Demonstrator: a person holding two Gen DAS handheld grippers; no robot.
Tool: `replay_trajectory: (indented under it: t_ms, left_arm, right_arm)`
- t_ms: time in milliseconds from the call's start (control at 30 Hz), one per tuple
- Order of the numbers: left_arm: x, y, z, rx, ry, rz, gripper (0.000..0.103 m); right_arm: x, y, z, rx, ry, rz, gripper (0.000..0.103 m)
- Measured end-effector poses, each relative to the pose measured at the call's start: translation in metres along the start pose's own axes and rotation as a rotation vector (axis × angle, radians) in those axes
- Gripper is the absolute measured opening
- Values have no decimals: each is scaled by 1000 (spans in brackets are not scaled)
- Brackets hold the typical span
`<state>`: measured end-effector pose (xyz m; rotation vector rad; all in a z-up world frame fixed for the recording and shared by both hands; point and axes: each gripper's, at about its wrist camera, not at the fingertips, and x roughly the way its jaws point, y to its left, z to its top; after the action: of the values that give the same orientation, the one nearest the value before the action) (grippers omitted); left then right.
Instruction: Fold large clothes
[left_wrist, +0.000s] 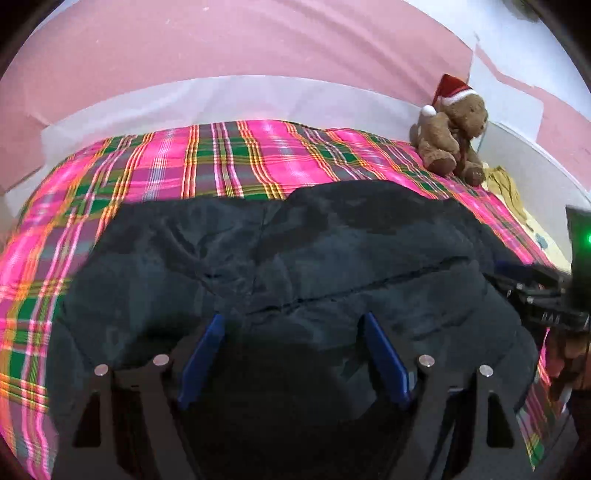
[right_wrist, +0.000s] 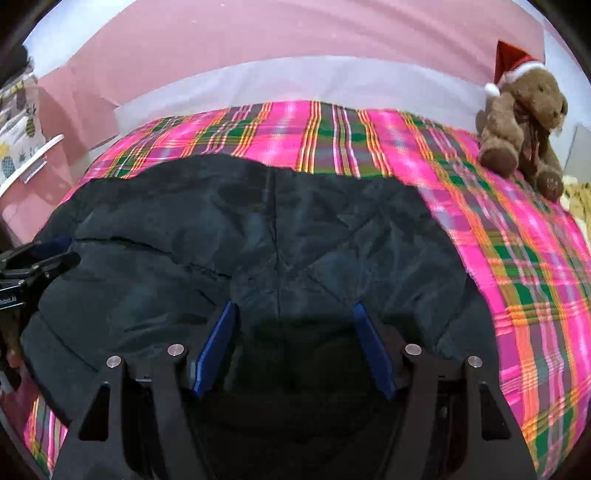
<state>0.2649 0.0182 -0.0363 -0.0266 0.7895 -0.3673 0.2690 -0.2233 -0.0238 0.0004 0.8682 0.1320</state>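
A dark quilted jacket (left_wrist: 280, 254) lay spread on a bed, with both grippers poised over its near edge

The jacket covered the near half of the pink plaid bedspread (left_wrist: 229, 158), puffy and partly doubled over, probably flattened ready for another fold. The left gripper (left_wrist: 293, 328) and right gripper (right_wrist: 293, 317) each had blue fingers spread apart, holding nothing, seemingly lined up to take the near hem. A teddy bear in a Santa hat (left_wrist: 452, 133) sat at the bed's far right corner, well apart from the jacket
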Motion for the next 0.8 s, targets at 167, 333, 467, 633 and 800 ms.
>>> replay_trajectory:
  t_ms: [167, 333, 467, 633, 800]
  left_arm:
    - [15, -8, 0, 20, 15, 57, 81]
    - [19, -10, -3, 6, 5, 88, 82]
    - [12, -11, 1, -26, 27, 103, 81]
    - [-21, -31, 7, -20, -4, 98, 75]
    - [-4, -65, 8, 57, -10, 74, 75]
  right_arm:
    - [16, 1, 1, -37, 21, -16, 68]
    - [14, 1, -3, -20, 8, -16, 68]
    - [-6, -2, 3, 33, -1, -14, 68]
    - [-44, 5, 8, 41, -81, -4, 68]
    - [-15, -12, 4, 82, -59, -44, 68]
